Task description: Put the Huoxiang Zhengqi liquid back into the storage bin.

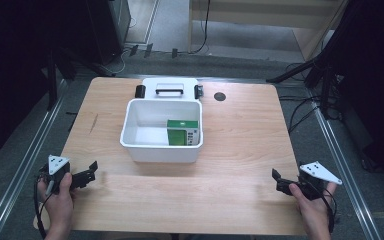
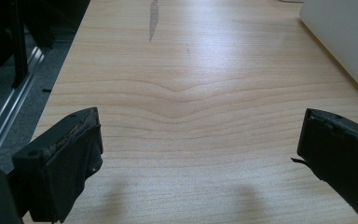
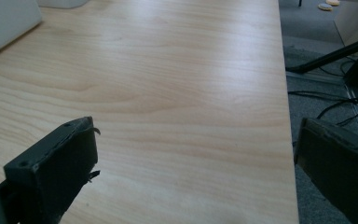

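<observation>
A white plastic bin (image 1: 152, 145) stands open in the middle of the wooden table (image 1: 240, 150). A green box (image 1: 183, 132) lies inside it at the right. The bin's white lid (image 1: 170, 86), with a black handle and black clips, rests just behind it. My left gripper (image 1: 91, 171) is held near the table's front left corner, open and empty (image 2: 200, 121), with the bin's wall (image 2: 345, 42) ahead to its right. My right gripper (image 1: 277, 180) is at the front right, open and empty (image 3: 196, 126), with the bin's corner (image 3: 4, 21) far off to its left.
A small black round cap (image 1: 220, 96) sits in the tabletop right of the lid. Metal rails (image 1: 20, 170) run along both sides of the table. Black stand legs and cables (image 1: 305, 110) lie on the floor at the right. A dark scratch (image 2: 154, 21) marks the wood.
</observation>
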`<state>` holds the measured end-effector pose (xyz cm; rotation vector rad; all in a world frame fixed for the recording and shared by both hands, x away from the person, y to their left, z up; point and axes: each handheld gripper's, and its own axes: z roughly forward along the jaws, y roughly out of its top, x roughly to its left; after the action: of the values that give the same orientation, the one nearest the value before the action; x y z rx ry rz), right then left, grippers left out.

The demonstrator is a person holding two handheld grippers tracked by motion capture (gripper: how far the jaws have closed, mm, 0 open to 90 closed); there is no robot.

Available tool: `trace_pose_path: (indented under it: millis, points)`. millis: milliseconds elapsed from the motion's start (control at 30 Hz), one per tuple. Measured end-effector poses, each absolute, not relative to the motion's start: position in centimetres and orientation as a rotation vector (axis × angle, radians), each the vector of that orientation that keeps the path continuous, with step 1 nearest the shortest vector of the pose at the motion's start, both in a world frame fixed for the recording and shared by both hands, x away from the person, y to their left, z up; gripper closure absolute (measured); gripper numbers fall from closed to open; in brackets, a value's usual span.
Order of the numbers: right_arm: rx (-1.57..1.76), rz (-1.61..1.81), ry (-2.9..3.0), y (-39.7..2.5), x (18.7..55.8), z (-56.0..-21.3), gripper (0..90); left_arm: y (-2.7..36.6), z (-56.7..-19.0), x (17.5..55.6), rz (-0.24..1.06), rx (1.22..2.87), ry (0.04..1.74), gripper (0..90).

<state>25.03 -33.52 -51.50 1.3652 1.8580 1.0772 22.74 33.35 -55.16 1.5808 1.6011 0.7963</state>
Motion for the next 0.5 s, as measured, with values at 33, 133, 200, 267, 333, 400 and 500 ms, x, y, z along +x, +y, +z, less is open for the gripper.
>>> trace_pose_path:
  millis: [33, 133, 200, 267, 333, 400, 500]
  points:
    - [1.370, 1.083, 1.850, -33.9, 24.7, -51.8, 0.0, 33.4, -55.2, 22.7, 0.796, 1.582, 1.601, 0.9]
    - [1.387, 1.090, 1.829, -34.6, 24.0, -52.3, 0.0, 33.4, -55.1, 22.7, 0.790, 1.583, 1.600, 0.8]
    - [1.401, 1.095, 1.814, -35.0, 23.6, -52.5, 0.0, 33.5, -55.2, 22.8, 0.788, 1.581, 1.599, 0.9]
    - [1.402, 1.099, 1.801, -35.4, 23.2, -52.8, 0.0, 33.4, -55.2, 22.7, 0.790, 1.578, 1.598, 0.8]
    - [1.409, 1.109, 1.791, -35.7, 22.8, -53.1, 0.0, 33.4, -55.2, 22.7, 0.792, 1.578, 1.596, 0.9]
    - [1.417, 1.114, 1.779, -35.8, 22.5, -53.3, 0.0, 33.4, -55.2, 22.7, 0.791, 1.578, 1.598, 0.9]
    - [1.432, 1.123, 1.760, -36.0, 22.1, -53.7, 0.0, 33.4, -55.2, 22.7, 0.791, 1.583, 1.599, 0.8]
